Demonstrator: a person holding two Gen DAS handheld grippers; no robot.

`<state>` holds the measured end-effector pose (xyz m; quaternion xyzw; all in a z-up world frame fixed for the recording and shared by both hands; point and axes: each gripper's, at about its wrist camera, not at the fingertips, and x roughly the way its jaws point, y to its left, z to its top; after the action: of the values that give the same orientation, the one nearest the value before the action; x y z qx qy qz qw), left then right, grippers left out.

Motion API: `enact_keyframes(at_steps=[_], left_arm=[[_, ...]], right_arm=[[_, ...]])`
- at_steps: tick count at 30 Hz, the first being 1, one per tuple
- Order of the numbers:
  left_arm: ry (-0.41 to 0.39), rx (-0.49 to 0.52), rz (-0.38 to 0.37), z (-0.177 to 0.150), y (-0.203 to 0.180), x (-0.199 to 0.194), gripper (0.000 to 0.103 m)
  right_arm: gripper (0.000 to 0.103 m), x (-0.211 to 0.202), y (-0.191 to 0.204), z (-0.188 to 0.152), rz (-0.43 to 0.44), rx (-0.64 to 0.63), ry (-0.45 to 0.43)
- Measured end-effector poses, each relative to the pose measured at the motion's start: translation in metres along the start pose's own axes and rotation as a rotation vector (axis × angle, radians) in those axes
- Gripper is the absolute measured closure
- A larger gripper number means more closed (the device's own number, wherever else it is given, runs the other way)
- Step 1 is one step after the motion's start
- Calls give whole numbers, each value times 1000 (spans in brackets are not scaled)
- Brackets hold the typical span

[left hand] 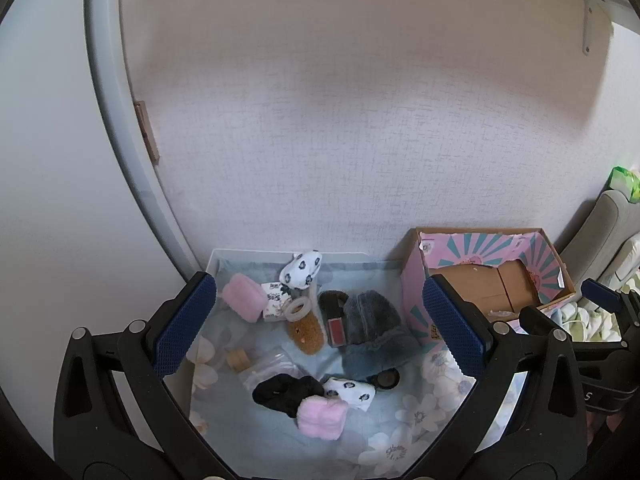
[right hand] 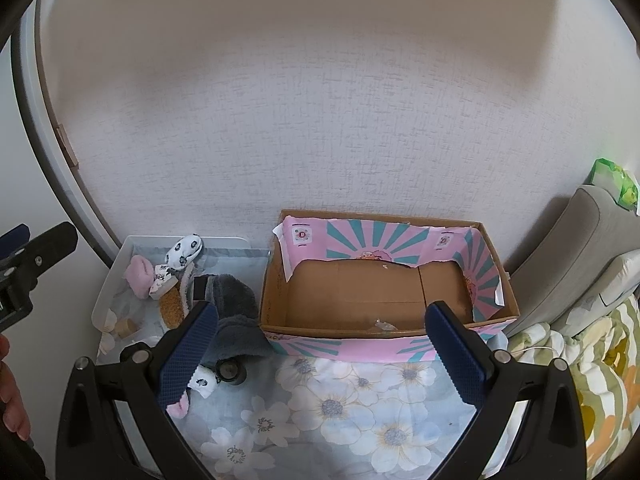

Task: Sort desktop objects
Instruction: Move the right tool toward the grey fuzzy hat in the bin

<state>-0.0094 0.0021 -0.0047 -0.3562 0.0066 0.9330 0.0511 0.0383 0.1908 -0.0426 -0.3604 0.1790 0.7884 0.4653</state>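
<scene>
Nearest the left wrist camera, the left hand-held gripper [left hand: 320,324] hangs with jaws wide apart and holding nothing, above a floral cloth [left hand: 420,416] strewn with small things: a pink fluffy sock [left hand: 322,420] touching a black sock [left hand: 286,394], and a grey plush hat [left hand: 372,328] just left of the cardboard box [left hand: 496,284]. From the right wrist, the right hand-held gripper [right hand: 320,354] is likewise spread wide and bare, framing the box [right hand: 380,300], whose brown bottom holds only small scraps.
</scene>
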Motion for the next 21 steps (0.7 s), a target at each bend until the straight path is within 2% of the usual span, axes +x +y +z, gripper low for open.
enact_keyframes(at_steps=[1, 21], left_arm=[[1, 22, -34, -1, 0, 0, 0], [11, 27, -57, 1, 3, 0, 0]], right_arm=[[0, 0, 0, 0, 0, 0, -1], [0, -3, 2, 0, -25, 14, -7]])
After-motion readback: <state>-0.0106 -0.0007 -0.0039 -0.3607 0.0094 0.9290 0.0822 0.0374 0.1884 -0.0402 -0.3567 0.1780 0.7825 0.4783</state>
